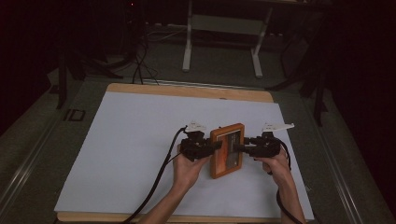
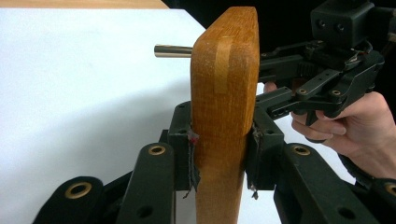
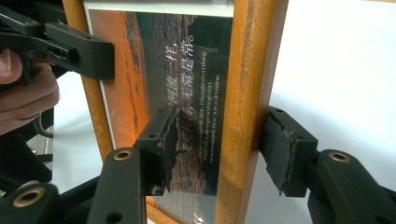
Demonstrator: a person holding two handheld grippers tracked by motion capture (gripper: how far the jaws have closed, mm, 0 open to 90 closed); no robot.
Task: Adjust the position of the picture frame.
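The left gripper [image 1: 215, 145] is clamped on the left rail of a wooden picture frame [image 1: 226, 150], which sits between the two hands above the white sheet [image 1: 135, 154] covering the table [image 1: 187, 91]. In the left gripper view its pads [image 2: 191, 158] press flat against both faces of the frame's edge [image 2: 224, 116], so this grip is firm and narrow, across the thickness of the wood.

The frame itself looks stiff and fairly light, solid timber with rounded corners and a smooth varnished finish that could slip under a weak pinch. A metal peg [image 2: 172, 50] juts from its back, probably a stand, and it would snag if the frame were laid down carelessly. The front carries a glazed print [image 3: 187, 93] with a glossy, reflective face; that pane is the fragile part, easy to scratch or crack, and is best left untouched.

The right gripper [image 1: 239, 148] holds the opposite rail [image 3: 245, 107], taking it across its width: one pad [image 3: 161, 140] lies on the glazed face just inside the rail, the other [image 3: 282, 149] against the outer edge. That inner pad on the glass is the weaker contact, I judge, since it can slide; a safer hold is wood only, as on the left.
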